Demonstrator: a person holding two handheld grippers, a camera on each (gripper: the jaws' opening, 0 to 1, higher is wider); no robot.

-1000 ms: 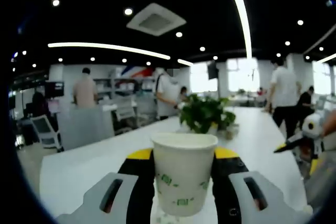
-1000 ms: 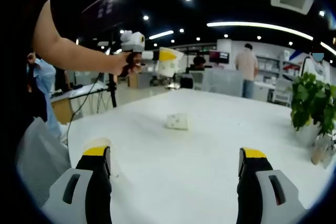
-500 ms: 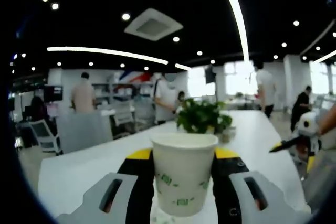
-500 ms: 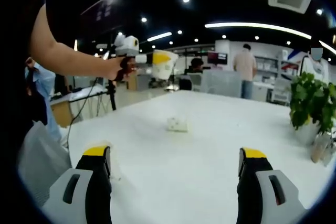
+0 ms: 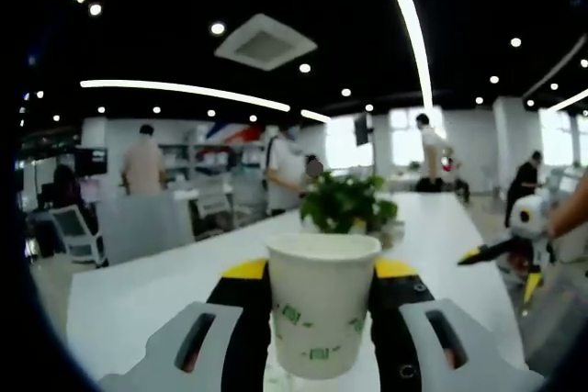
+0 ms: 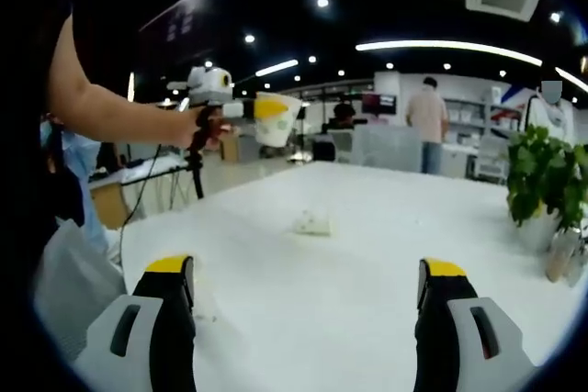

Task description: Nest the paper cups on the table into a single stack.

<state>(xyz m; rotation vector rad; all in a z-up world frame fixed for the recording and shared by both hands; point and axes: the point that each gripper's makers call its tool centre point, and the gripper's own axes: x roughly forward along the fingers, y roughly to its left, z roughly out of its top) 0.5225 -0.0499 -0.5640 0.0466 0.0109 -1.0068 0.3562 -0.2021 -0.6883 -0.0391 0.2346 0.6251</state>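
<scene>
A white paper cup with green marks stands upright between my left gripper's yellow-tipped jaws, which are shut on it. In the right gripper view the same left gripper is held in the air at upper left by a hand, carrying the cup above the table's far left edge. A second small white cup lies on its side on the white table, ahead of my right gripper. Its jaws are spread wide with nothing between them. The right gripper also shows at the right of the left gripper view.
A potted green plant stands at the table's right side, also seen beyond the held cup. A person's bare arm reaches in from the left. Several people stand among desks and chairs far behind.
In the right gripper view the left gripper with its cup has drifted left. The left gripper view has turned a little, so the plant sits further left. The right gripper stays open.
</scene>
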